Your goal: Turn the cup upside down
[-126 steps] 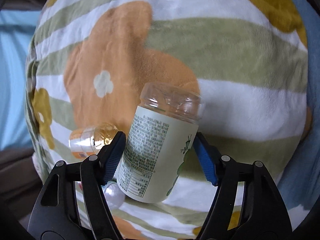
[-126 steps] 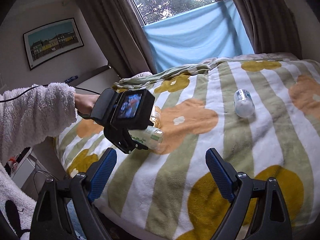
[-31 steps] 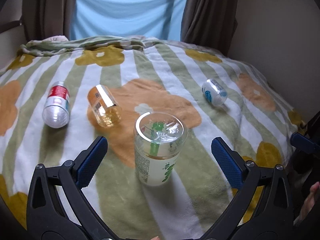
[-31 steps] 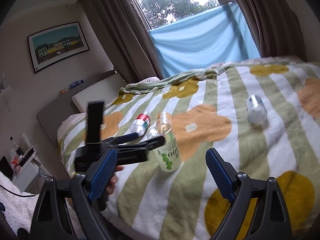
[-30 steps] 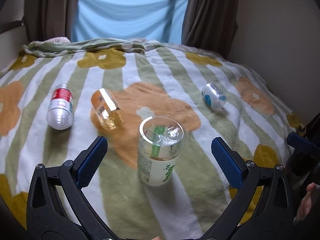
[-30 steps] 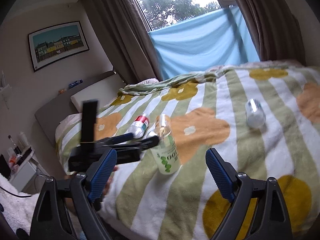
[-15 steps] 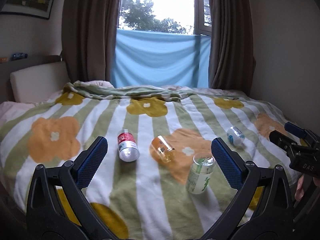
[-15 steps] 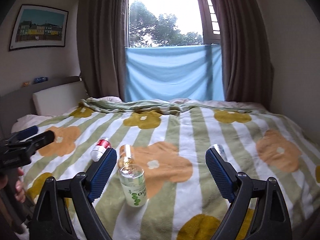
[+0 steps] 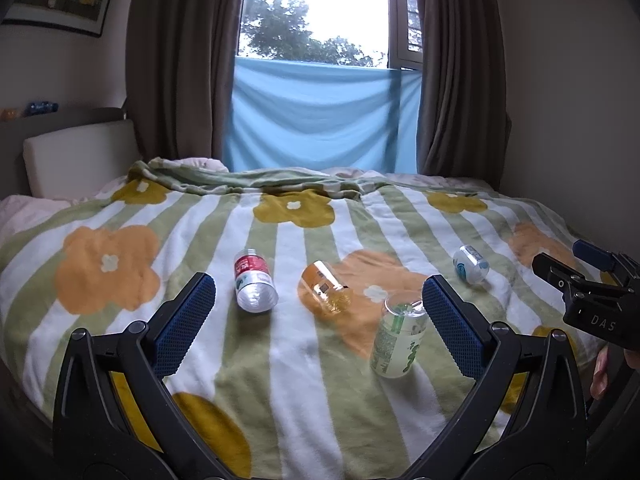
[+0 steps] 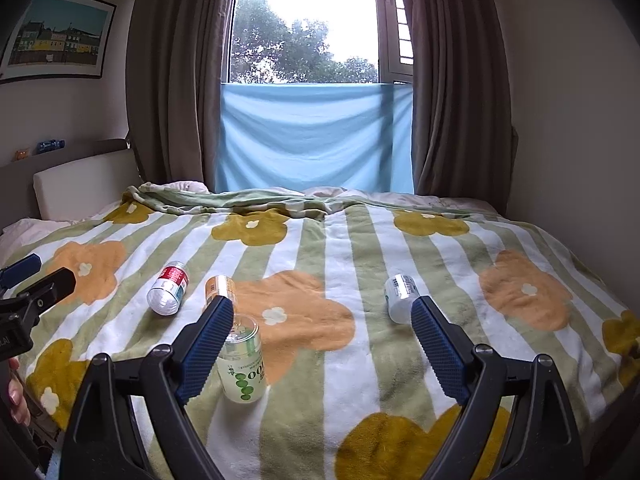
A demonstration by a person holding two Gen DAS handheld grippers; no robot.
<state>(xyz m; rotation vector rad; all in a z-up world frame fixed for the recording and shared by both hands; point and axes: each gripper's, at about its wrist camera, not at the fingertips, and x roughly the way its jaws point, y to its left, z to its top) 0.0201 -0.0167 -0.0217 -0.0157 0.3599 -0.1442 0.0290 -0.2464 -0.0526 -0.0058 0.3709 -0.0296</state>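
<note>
Left wrist view: left gripper (image 9: 316,320) is spread wide, nothing between the pads, held back off the foot of the bed (image 9: 280,420); green-labelled clear cup (image 9: 396,336) stands on the blanket with its closed clear end up, leaning a bit, just inside the right-hand finger in frame; looks inverted, mouth down, though the mouth itself can't be seen; orange-labelled cup (image 9: 326,290) lies on its side on the orange flower patch, red-labelled cup (image 9: 254,286) on its side further left, blue-labelled cup (image 9: 471,264) on its side out to the right; right gripper (image 9: 588,280) pokes in at the right edge, clear of everything. Right wrist view: right gripper (image 10: 322,344) also wide open and empty; same green-labelled cup (image 10: 242,364) stands just past the left-hand finger, partly hidden by it, touching neither pad; red-labelled cup (image 10: 168,290), orange-labelled cup (image 10: 218,286) and blue-labelled cup (image 10: 400,296) all on their sides; left gripper (image 10: 28,276) visible at the left edge, well apart from the cups. Progress, my read: one flip done and released, cup standing on soft blanket so a bit tippy; if all cups count, three are left on their sides.
</note>
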